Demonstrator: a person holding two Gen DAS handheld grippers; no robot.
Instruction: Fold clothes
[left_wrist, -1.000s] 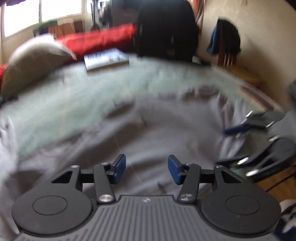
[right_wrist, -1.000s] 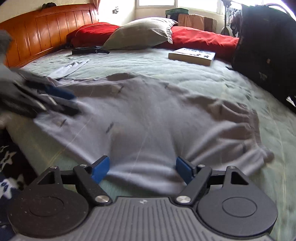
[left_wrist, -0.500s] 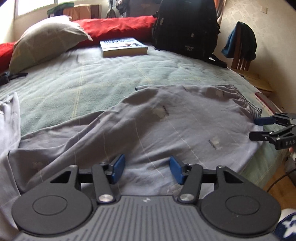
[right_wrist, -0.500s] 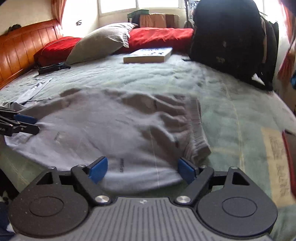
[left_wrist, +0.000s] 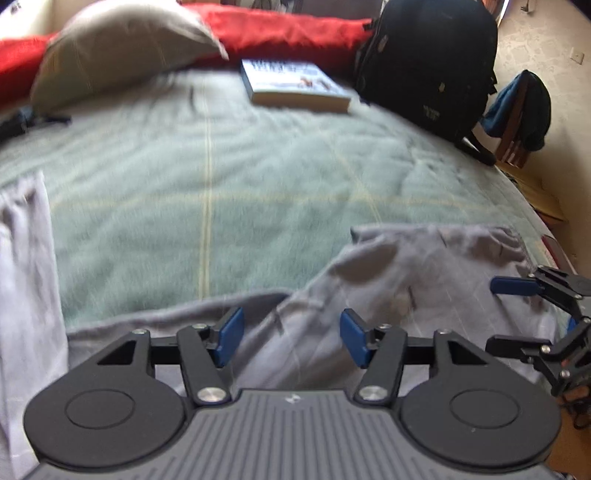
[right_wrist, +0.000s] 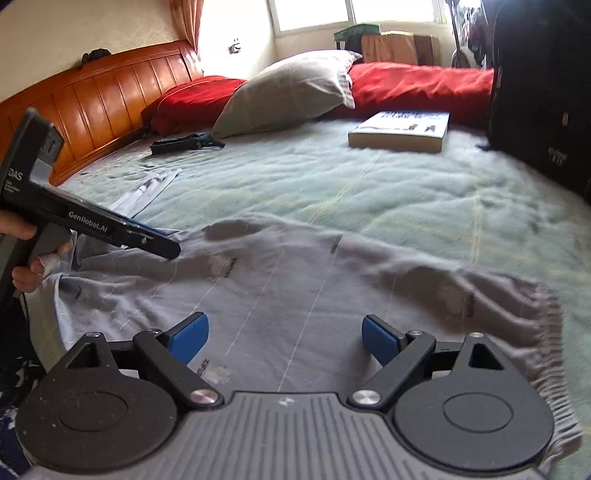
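Observation:
A grey sweater (right_wrist: 295, 280) lies spread on the green blanket (right_wrist: 369, 184), its ribbed hem (right_wrist: 546, 332) at the right. My right gripper (right_wrist: 284, 338) is open low over the sweater's near edge, nothing between its blue pads. My left gripper (left_wrist: 291, 341) is also open, hovering over a fold of the same sweater (left_wrist: 406, 280). In the right wrist view the left gripper (right_wrist: 166, 247) reaches in from the left over the sweater, held by a hand (right_wrist: 26, 266). In the left wrist view the right gripper (left_wrist: 511, 315) stands open at the sweater's right end.
A pale garment (left_wrist: 26, 277) lies at the blanket's left. Further back are a book (right_wrist: 399, 131), a grey pillow (right_wrist: 288, 92), red pillows (right_wrist: 417, 85), a black strap (right_wrist: 184, 142) and a black backpack (left_wrist: 428, 62). A wooden headboard (right_wrist: 92, 103) and a chair with clothes (left_wrist: 521, 110) border the bed.
Both grippers stay open. The left one has swung left and forward, now showing more bare blanket. The right one has turned left, so the hem sits at its right.

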